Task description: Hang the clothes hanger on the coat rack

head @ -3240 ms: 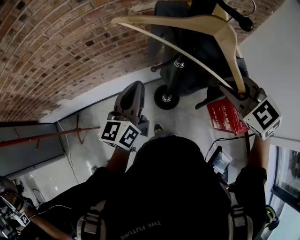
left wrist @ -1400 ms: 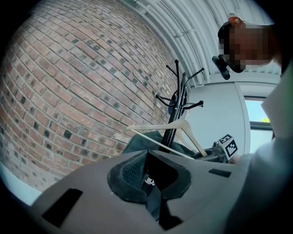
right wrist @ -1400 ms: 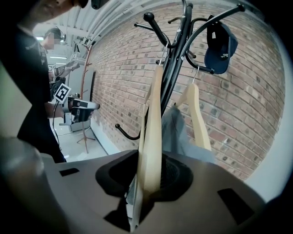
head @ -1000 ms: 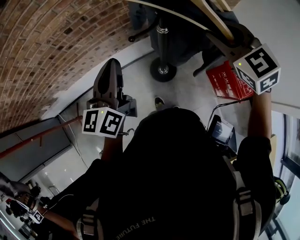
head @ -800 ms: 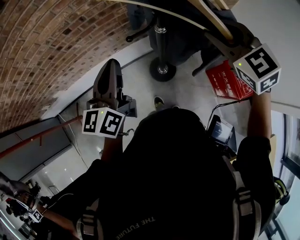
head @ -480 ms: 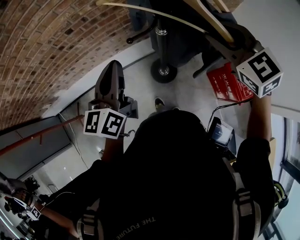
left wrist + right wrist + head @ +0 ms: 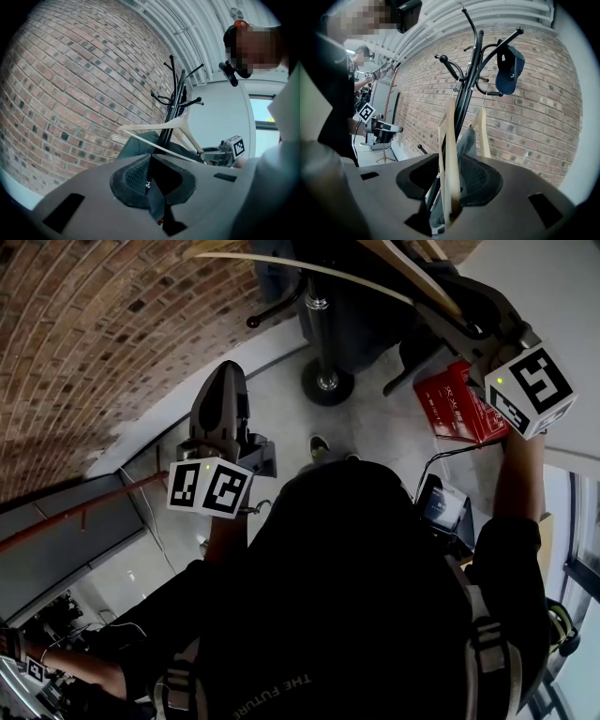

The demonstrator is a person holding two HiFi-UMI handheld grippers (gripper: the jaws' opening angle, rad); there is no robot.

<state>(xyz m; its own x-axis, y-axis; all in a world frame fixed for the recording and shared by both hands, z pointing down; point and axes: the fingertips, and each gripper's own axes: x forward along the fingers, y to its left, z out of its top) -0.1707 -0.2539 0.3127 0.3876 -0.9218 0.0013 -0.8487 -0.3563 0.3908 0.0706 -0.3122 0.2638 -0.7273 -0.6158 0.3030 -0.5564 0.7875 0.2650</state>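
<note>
You are facing a curved red-brick wall (image 7: 534, 117) that is filling the background. In front of it, a tall black metal coat rack with curled hook arms (image 7: 471, 70) is standing at 12 o'clock in the right gripper view.

The pale wooden clothes hanger (image 7: 450, 154) is up at the rack. Its thin wire hook appears to be sitting over a lower arm, though the contact is too small to confirm. Judging by this, the hanging is nearly finished. What is remaining is drawing your right gripper clear and seeing that the hanger is holding on its own.

The hanger's long axis is running roughly level, from 6 o'clock away toward the pole, with the hook pointing up to 12 o'clock. In the left gripper view it is stretching from 9 o'clock toward 4 o'clock.

The jaws of your right gripper (image 7: 451, 182) have just been opening. The near end of the hanger is standing between them, with a gap showing beside it, so the grip is looking released. Your left gripper (image 7: 151, 176) is hovering aside, jaws pressed together on nothing.

A navy cap (image 7: 509, 70) is hanging at 1 o'clock.
</note>
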